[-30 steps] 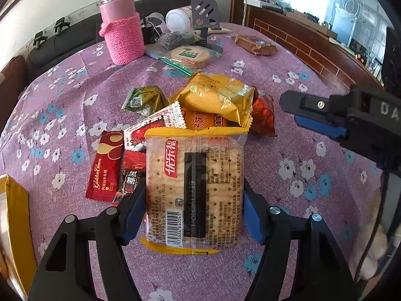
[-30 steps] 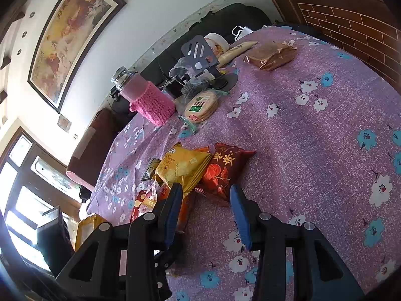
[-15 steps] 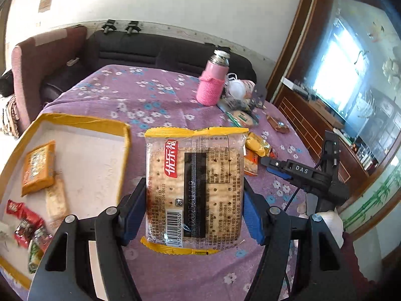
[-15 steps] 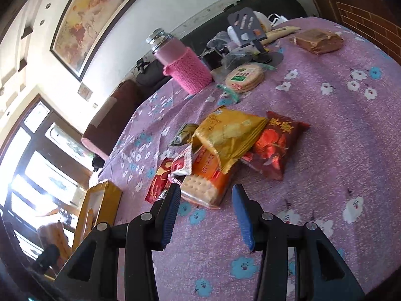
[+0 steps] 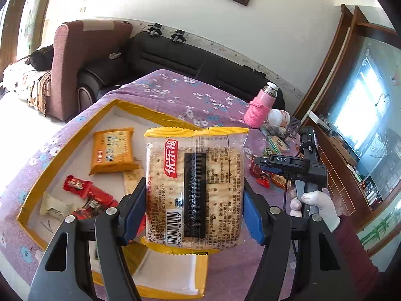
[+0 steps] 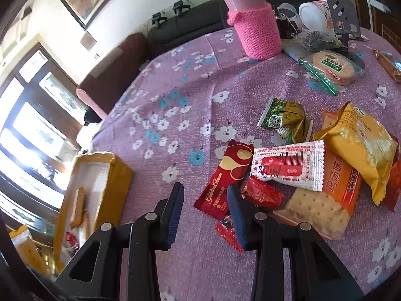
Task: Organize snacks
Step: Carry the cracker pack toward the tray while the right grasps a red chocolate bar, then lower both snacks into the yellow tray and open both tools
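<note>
Cracker pack [image 5: 195, 188] clamped between left gripper [image 5: 194, 215] jaws | above box [image 5: 75, 130]

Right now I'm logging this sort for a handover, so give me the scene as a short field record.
left gripper: shut on clear cracker pack with yellow ends, held above the box
right gripper: open, empty, low over loose snacks
yellow-rimmed cardboard box: holds orange biscuit pack, red candies
purple floral tablecloth: red Golden wafer bar, pink knit-sleeved flask

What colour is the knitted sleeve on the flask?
Pink, on the steel-capped flask; clearest in the right wrist view.
</note>
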Demonstrator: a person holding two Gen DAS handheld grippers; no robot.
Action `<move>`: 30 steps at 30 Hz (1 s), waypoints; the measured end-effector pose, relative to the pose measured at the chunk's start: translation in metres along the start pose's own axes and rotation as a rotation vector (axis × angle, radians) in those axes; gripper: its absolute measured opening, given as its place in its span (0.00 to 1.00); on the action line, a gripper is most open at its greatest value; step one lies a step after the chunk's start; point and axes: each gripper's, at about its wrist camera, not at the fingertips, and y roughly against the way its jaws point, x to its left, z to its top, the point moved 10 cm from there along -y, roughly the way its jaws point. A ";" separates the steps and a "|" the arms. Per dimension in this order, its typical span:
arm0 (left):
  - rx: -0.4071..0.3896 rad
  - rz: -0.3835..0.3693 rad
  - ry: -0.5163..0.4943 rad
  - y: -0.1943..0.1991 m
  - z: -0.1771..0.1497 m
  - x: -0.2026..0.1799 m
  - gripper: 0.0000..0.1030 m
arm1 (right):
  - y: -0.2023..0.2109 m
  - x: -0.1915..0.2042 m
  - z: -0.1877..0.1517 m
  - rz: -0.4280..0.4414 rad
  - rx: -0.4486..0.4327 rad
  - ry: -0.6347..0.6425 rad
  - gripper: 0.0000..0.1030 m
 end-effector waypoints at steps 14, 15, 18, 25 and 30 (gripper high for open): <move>-0.012 0.013 0.070 0.007 -0.003 0.038 0.66 | -0.028 -0.001 0.008 -0.269 -0.007 0.097 0.25; -0.014 0.015 0.068 0.008 -0.003 0.038 0.66 | -0.024 0.001 0.005 -0.262 -0.016 0.100 0.25; -0.020 0.026 0.071 0.013 -0.003 0.040 0.66 | -0.012 0.005 -0.006 -0.169 -0.011 0.046 0.24; 0.042 0.048 0.096 0.004 -0.021 0.038 0.66 | 0.042 0.079 -0.040 0.070 -0.023 0.122 0.24; 0.107 0.053 0.088 -0.007 -0.041 0.029 0.66 | 0.053 0.149 -0.069 0.207 0.018 0.218 0.24</move>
